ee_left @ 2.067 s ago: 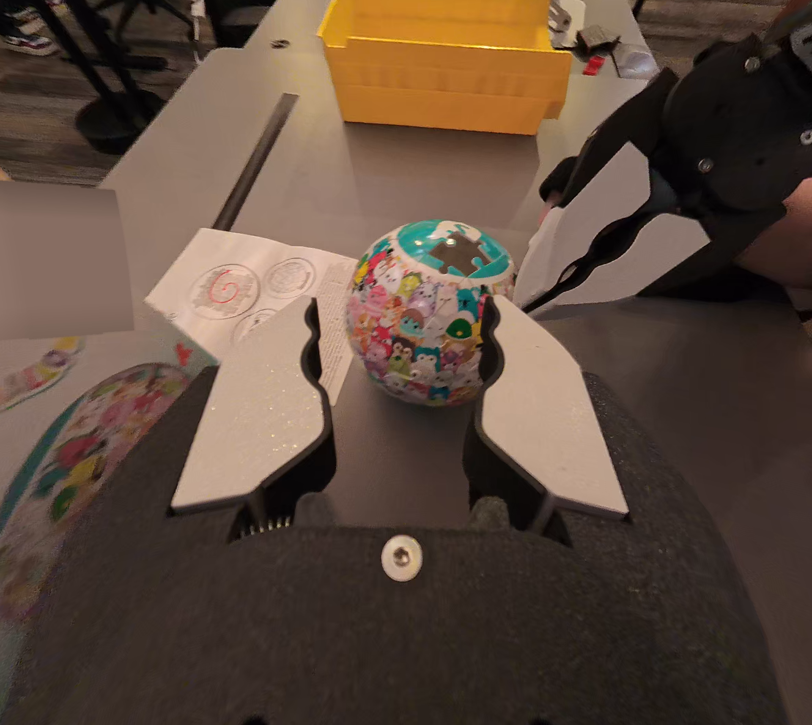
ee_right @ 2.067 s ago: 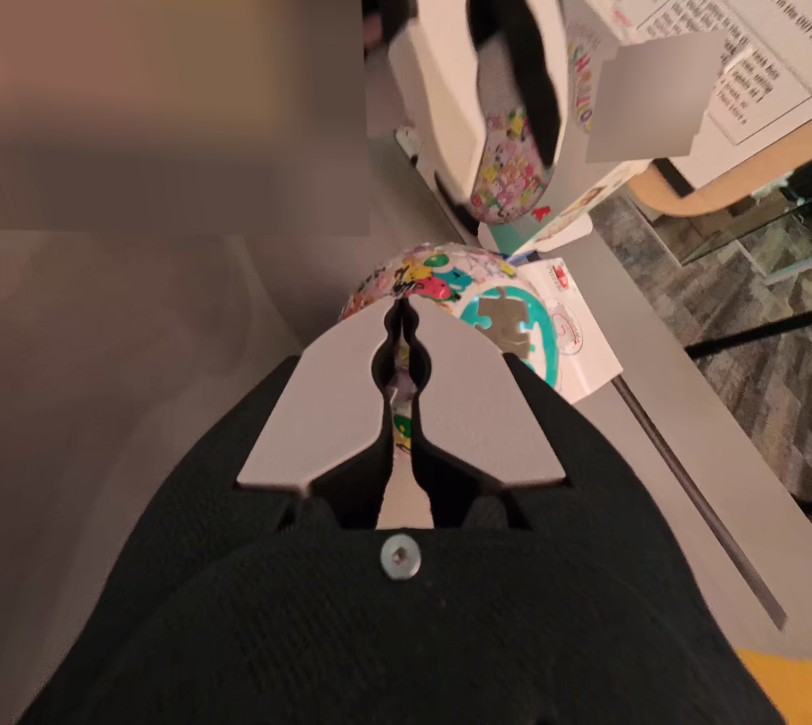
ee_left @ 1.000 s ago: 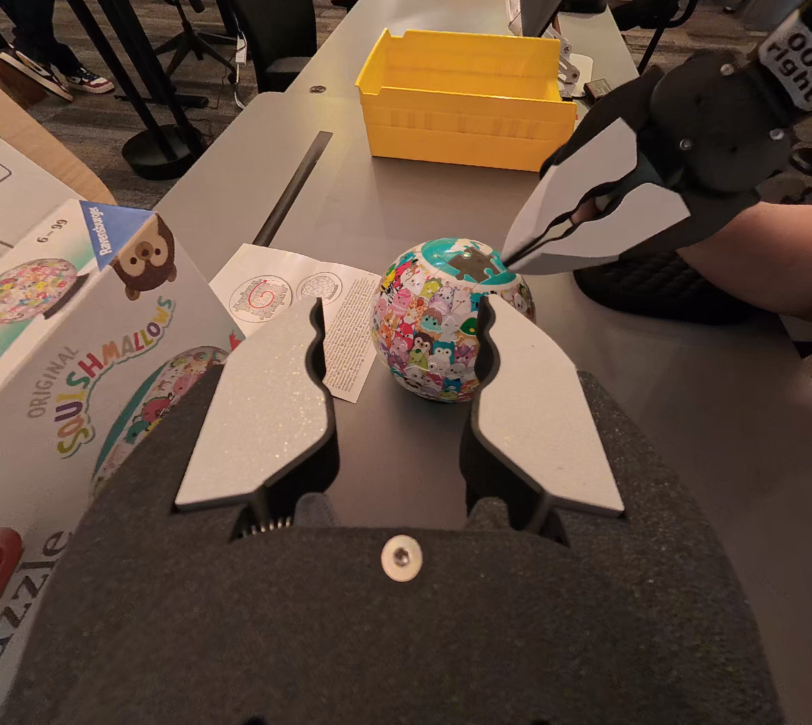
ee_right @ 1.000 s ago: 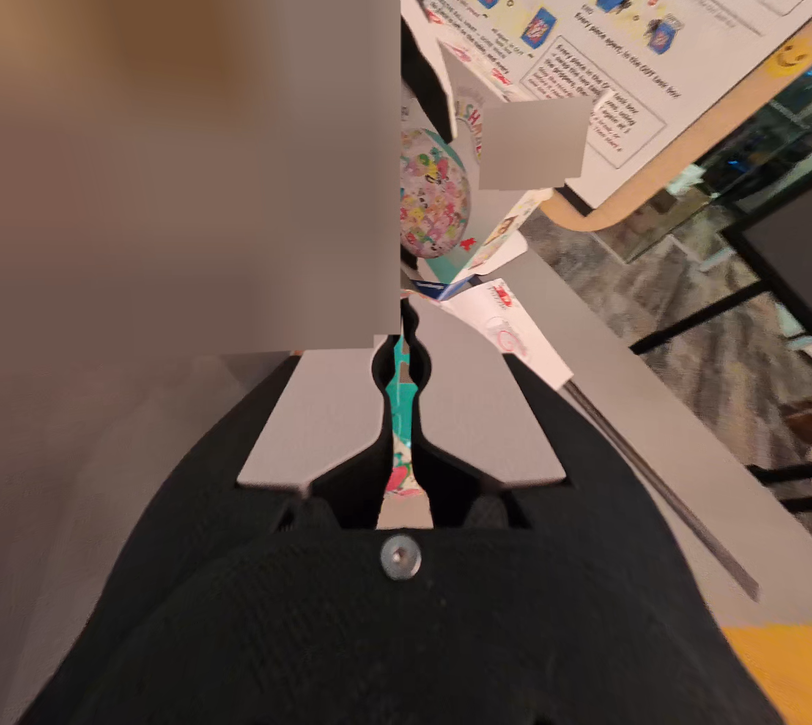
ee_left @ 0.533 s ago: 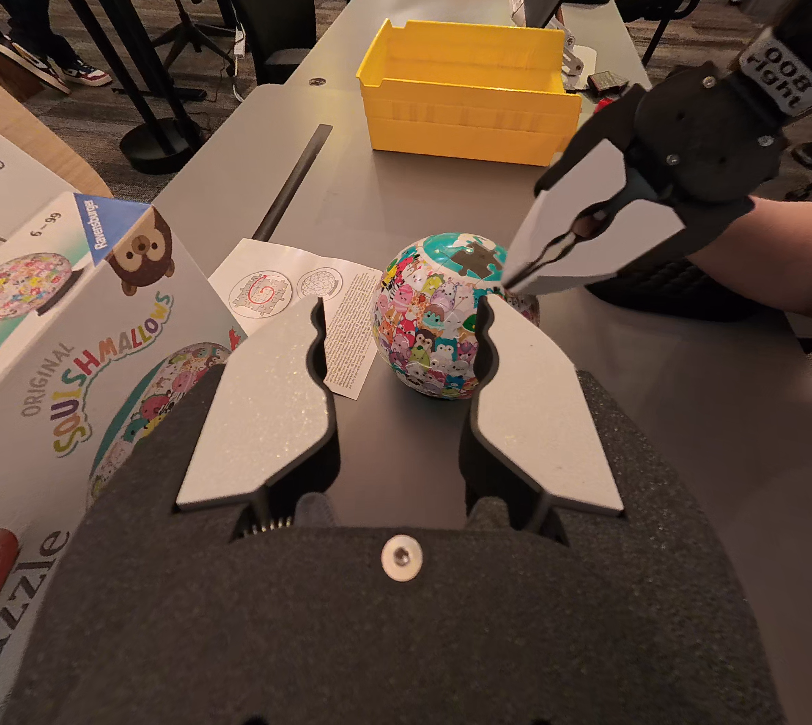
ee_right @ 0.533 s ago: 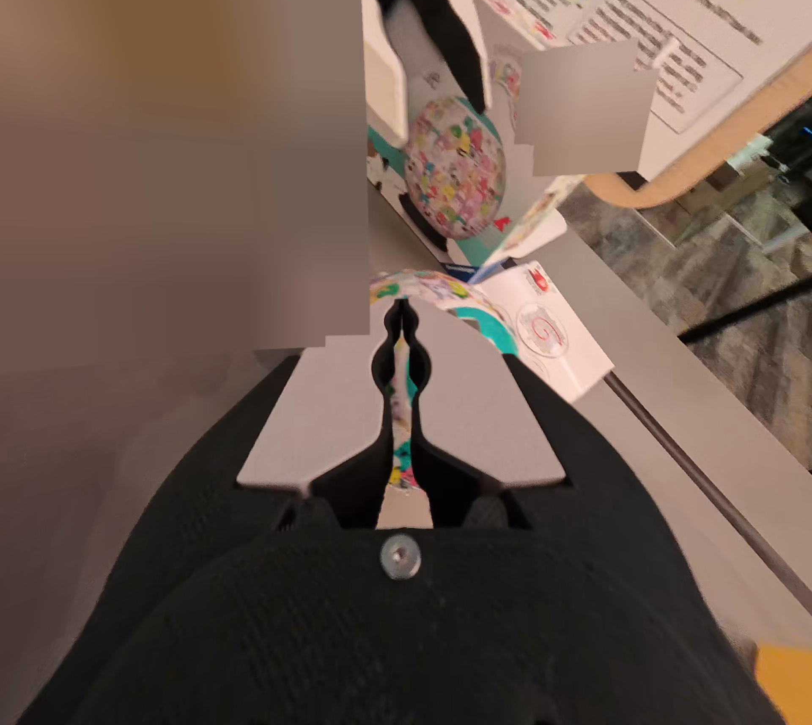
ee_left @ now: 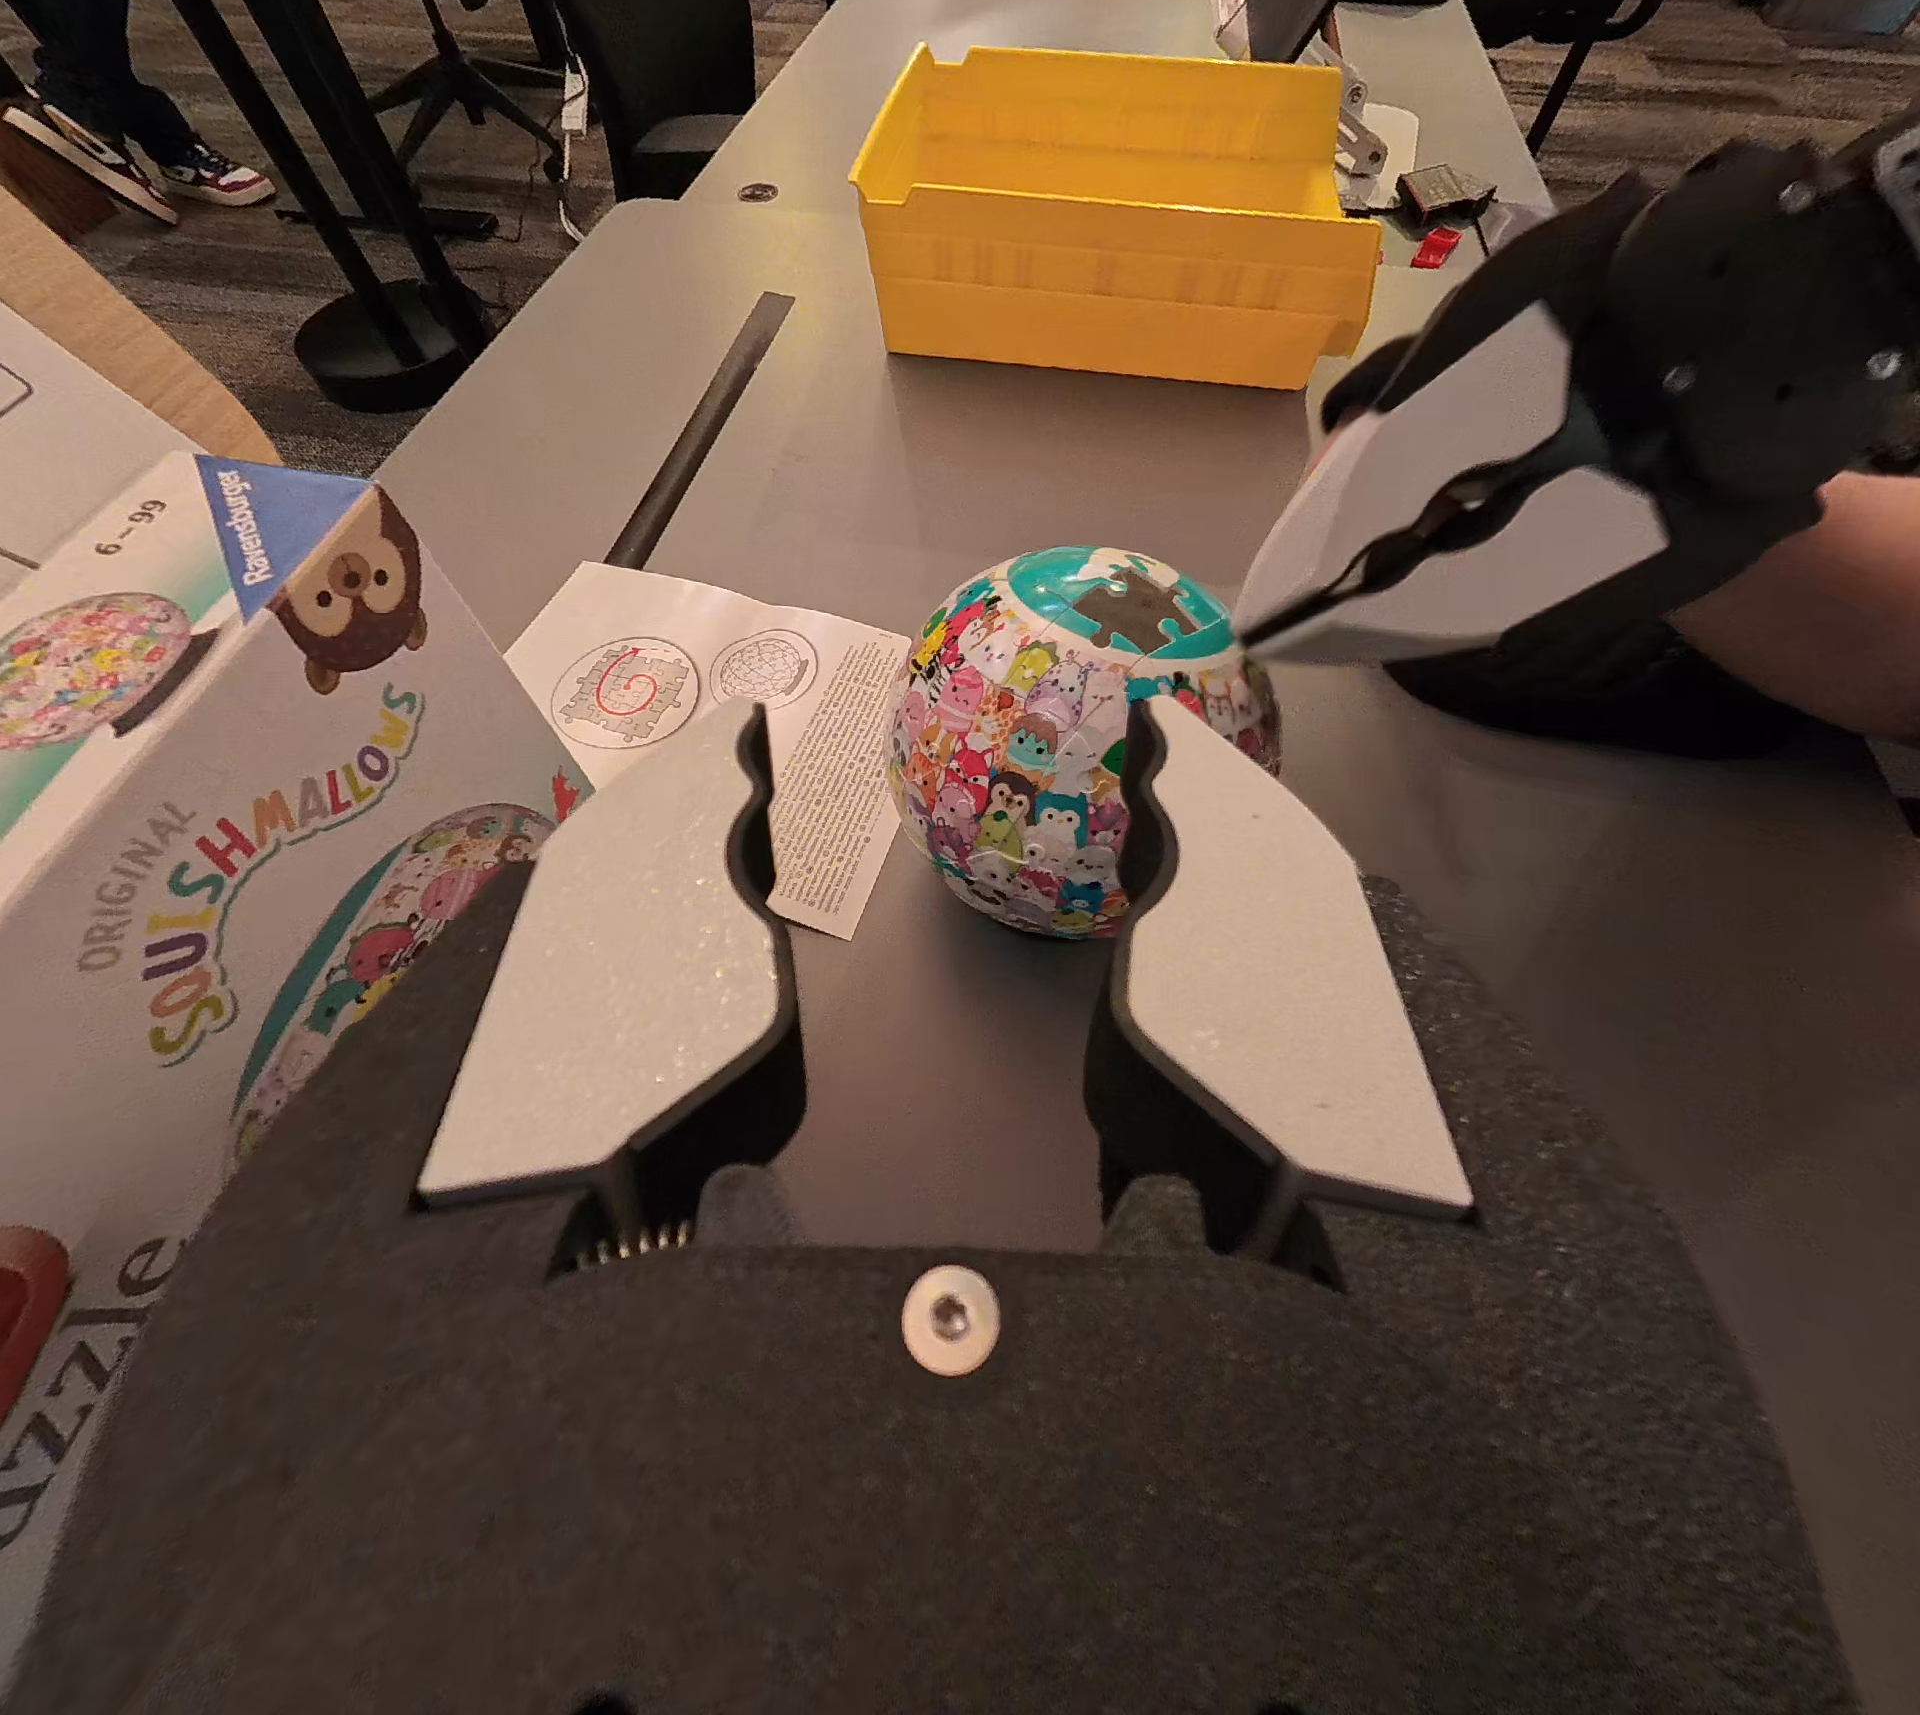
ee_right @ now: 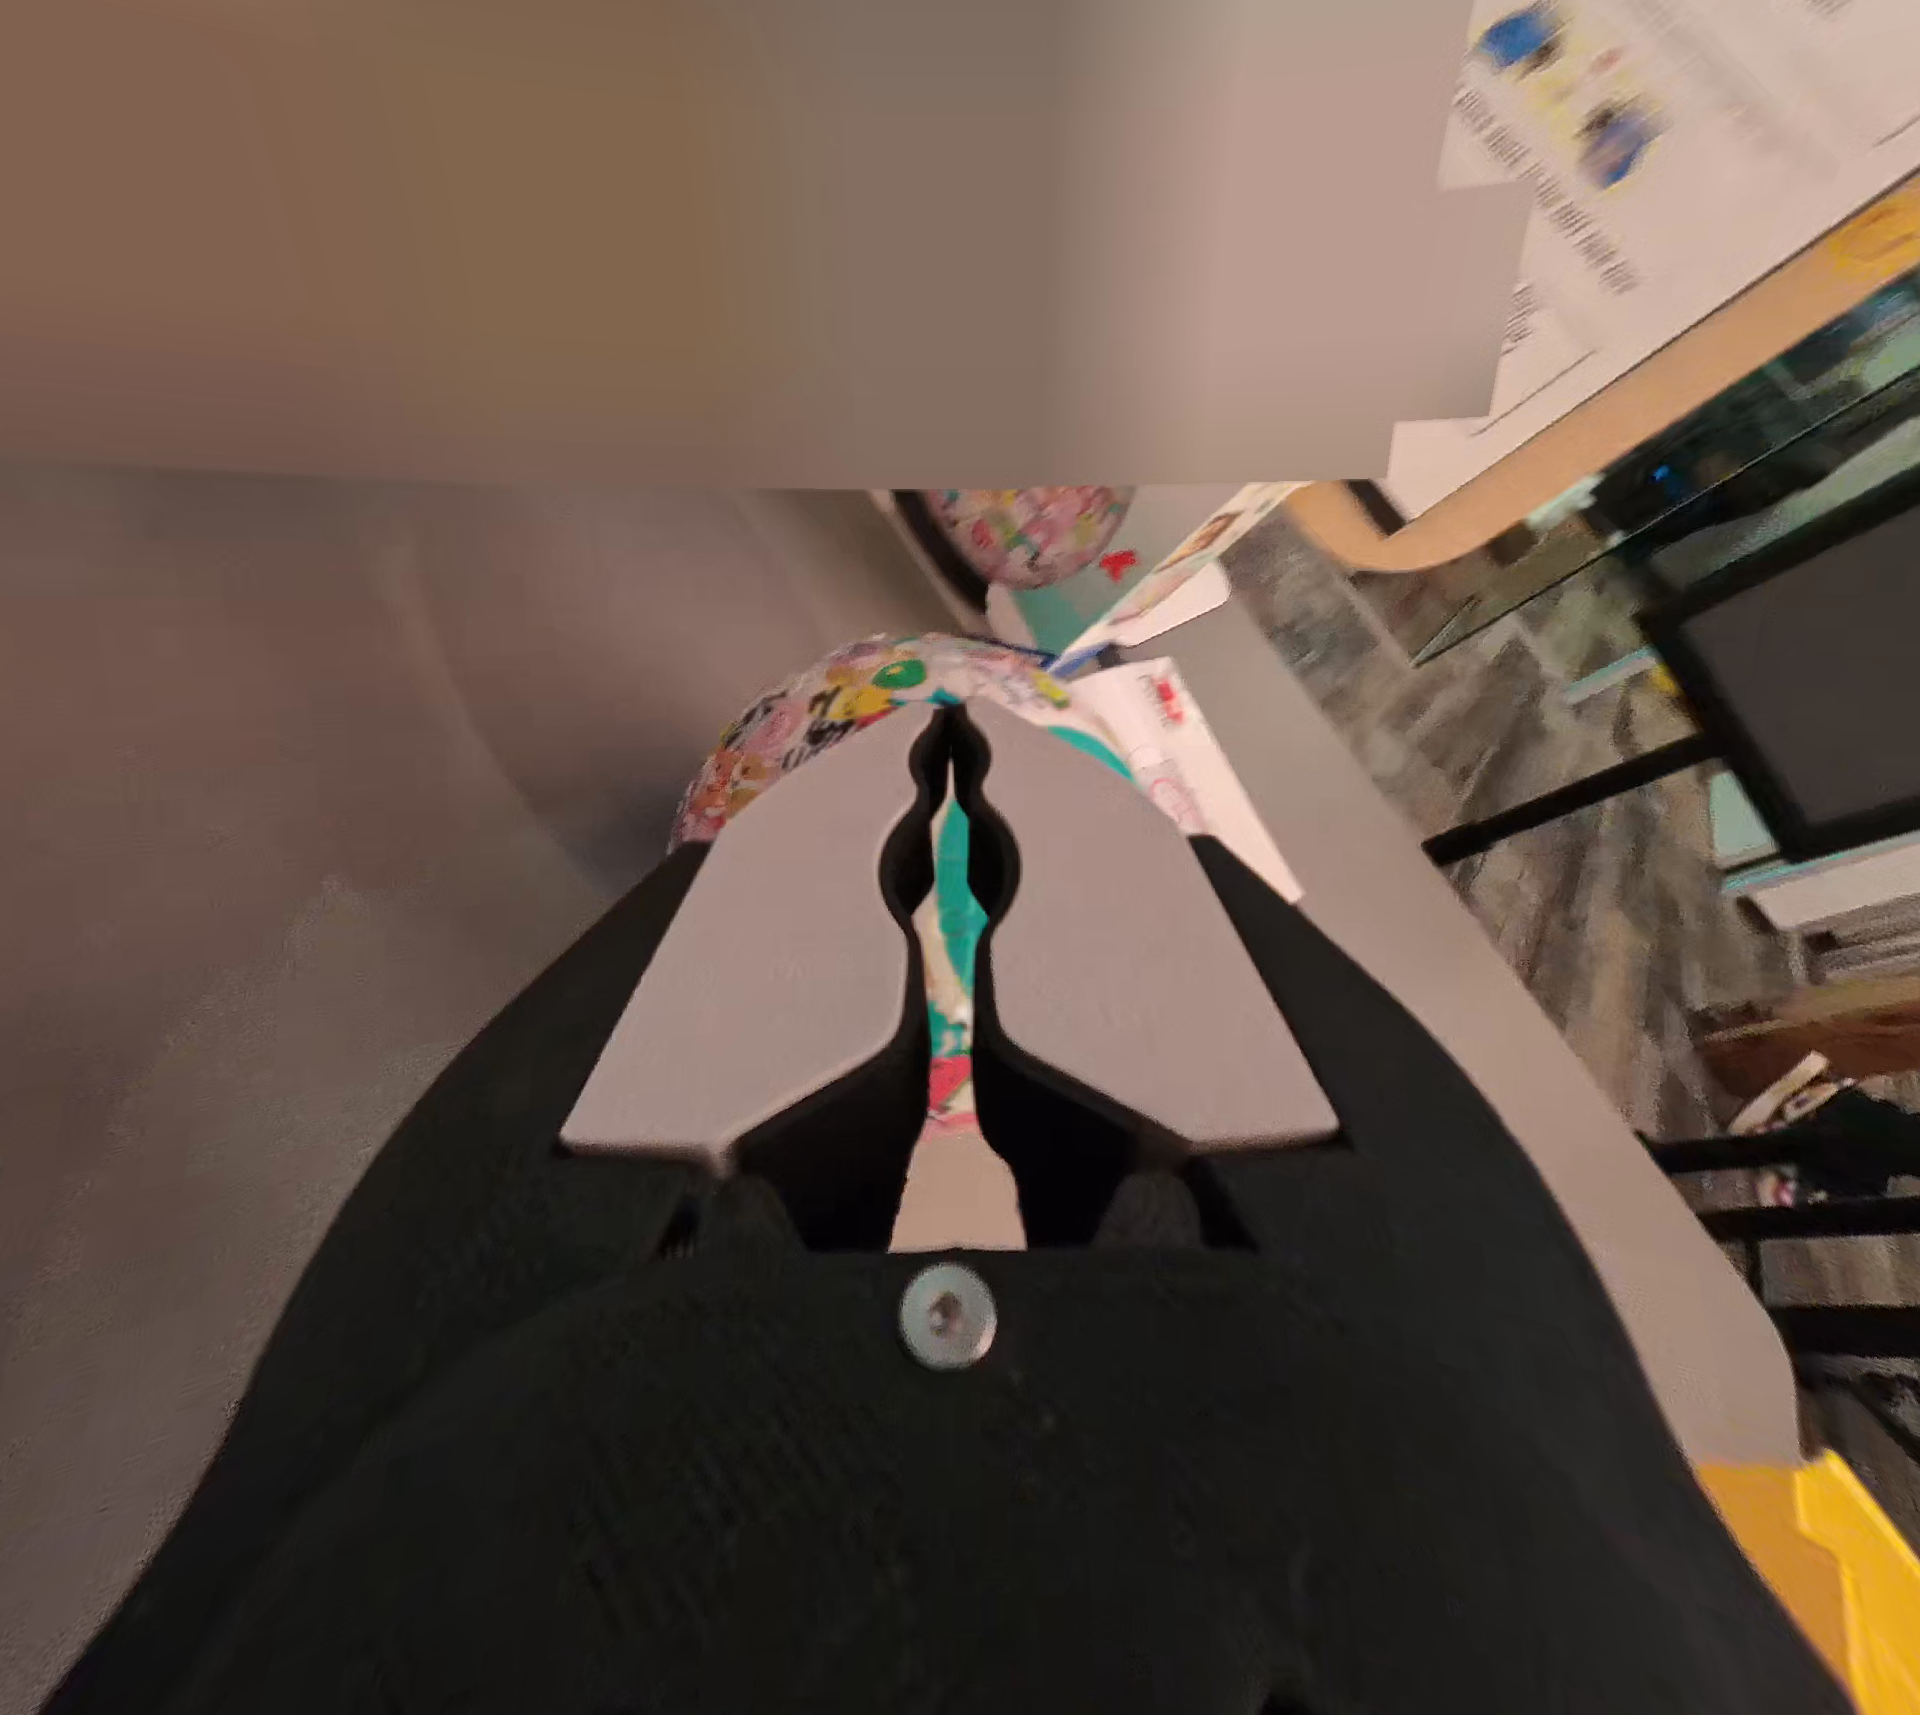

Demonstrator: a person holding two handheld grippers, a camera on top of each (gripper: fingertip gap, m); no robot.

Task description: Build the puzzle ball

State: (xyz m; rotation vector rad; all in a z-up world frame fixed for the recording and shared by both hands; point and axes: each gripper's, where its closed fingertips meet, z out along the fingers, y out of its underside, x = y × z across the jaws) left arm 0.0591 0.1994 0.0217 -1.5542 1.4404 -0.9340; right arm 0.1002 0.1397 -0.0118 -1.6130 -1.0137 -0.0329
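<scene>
- Just in front of the puzzle ball [ee_left: 1081, 751], the left gripper [ee_left: 951, 761] is hovering with its jaws spread wide and nothing between them; its right finger [ee_left: 1247, 938] is overlapping the ball's near right side, though contact cannot be told.
- At the ball's upper right edge, the right gripper [ee_left: 1252, 631] is reaching in with its jaws clenched; in its own wrist view a thin teal and pink puzzle piece [ee_right: 951, 969] is sitting pinched between them.
- On the grey table [ee_left: 1039, 460], the ball is resting with a piece-shaped gap [ee_left: 1127, 611] showing dark in its teal top.
- Left of the ball, a paper instruction sheet [ee_left: 727, 678] is lying flat, its near edge running under the left finger.
- Further left, the puzzle box [ee_left: 208, 782] is standing at the table's edge.
- Beyond the ball, well apart, a yellow bin [ee_left: 1112, 231] is sitting on the table.
</scene>
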